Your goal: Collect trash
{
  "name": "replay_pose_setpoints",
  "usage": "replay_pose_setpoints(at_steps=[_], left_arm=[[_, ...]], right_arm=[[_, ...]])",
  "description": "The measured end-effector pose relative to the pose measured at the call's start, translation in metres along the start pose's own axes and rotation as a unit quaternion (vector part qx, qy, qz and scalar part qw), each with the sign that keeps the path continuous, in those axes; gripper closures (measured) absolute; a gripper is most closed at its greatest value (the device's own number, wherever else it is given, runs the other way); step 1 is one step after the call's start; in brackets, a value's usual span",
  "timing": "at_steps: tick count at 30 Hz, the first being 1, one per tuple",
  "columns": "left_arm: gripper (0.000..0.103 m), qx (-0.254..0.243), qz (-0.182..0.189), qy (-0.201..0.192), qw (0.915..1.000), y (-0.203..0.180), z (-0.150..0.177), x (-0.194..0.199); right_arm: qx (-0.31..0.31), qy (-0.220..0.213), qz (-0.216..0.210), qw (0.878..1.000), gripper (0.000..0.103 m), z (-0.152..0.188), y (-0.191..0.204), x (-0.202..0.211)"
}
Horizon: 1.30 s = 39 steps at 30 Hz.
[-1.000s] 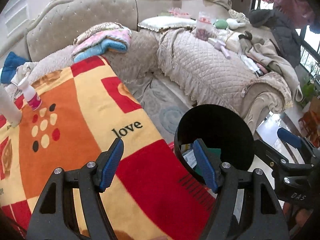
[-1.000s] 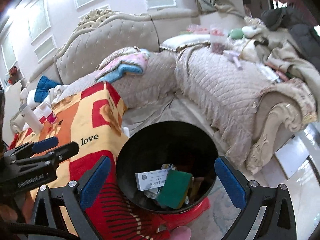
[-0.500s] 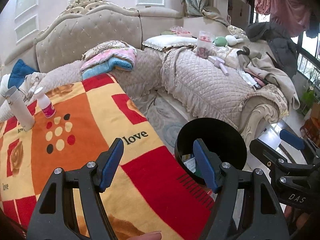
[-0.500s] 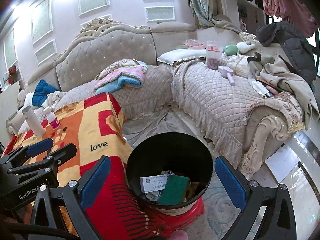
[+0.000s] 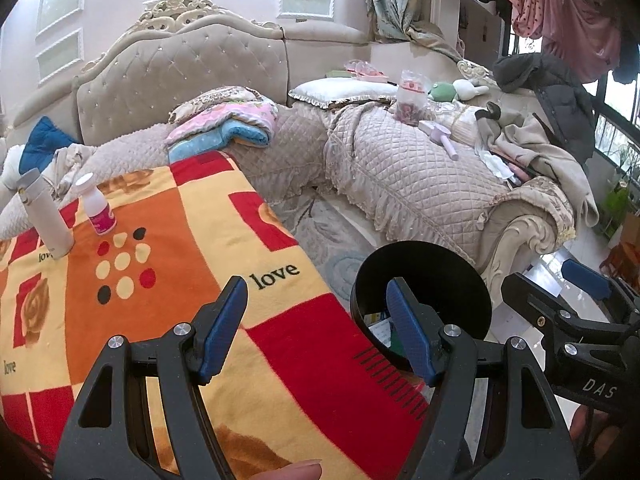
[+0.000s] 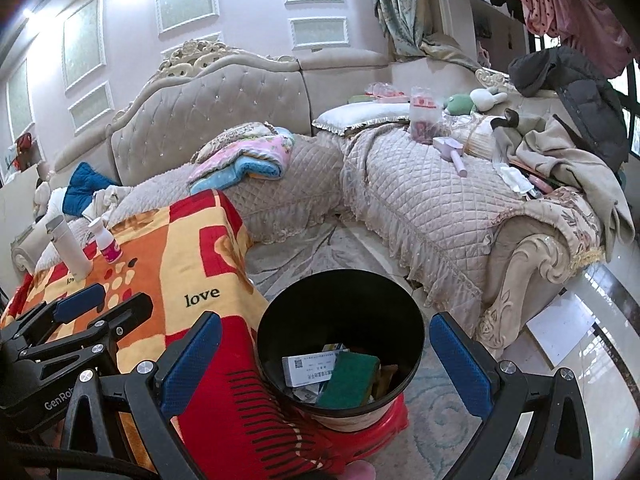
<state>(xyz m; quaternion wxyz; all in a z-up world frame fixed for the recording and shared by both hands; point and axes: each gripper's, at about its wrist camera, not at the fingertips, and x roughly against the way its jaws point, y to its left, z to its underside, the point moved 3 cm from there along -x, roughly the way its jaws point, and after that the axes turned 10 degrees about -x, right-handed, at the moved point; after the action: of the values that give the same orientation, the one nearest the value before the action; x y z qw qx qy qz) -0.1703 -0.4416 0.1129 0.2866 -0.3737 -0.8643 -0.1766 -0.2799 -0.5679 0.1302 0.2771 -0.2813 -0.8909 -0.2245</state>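
While we compare with a second ago, these lines hold:
Change in view: both cameras now sit higher and farther back, so we see more of the sofa and wall, and the bin looks smaller and lower in each picture.
Left tongs: apart, nothing between the blue pads, hanging over the near right corner of the blanket-covered worktop; same gap as a second ago.
Right tongs: apart and empty, framing the bin from above.
Bin: black, standing on a red stool on the floor, just beside the worktop's near right corner.
Trash in bin: a white printed box and a green sponge lie inside with other scraps we cannot identify.
Left on worktop: a white tube and a small white bottle with a pink label stand upright near the far left corner.
Meaning for the task: we judge a drop into the bin is finished and we are pulling away from it with both tongs free.
Next step, as we judge it: whether the two upright containers count as trash we cannot tell; if they do, the left tongs are the nearer pair.
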Motion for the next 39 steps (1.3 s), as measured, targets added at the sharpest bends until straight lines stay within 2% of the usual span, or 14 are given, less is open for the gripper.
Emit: replay_pose_setpoints(at_steps=[39], left_arm=[[0.032,0.020,-0.001,0.007,0.9998,0.0101,0.0090,-0.0042]], right_arm=[[-0.002,0.016,0.013,1.000,0.000,0.0006,0.0008,-0.0082]])
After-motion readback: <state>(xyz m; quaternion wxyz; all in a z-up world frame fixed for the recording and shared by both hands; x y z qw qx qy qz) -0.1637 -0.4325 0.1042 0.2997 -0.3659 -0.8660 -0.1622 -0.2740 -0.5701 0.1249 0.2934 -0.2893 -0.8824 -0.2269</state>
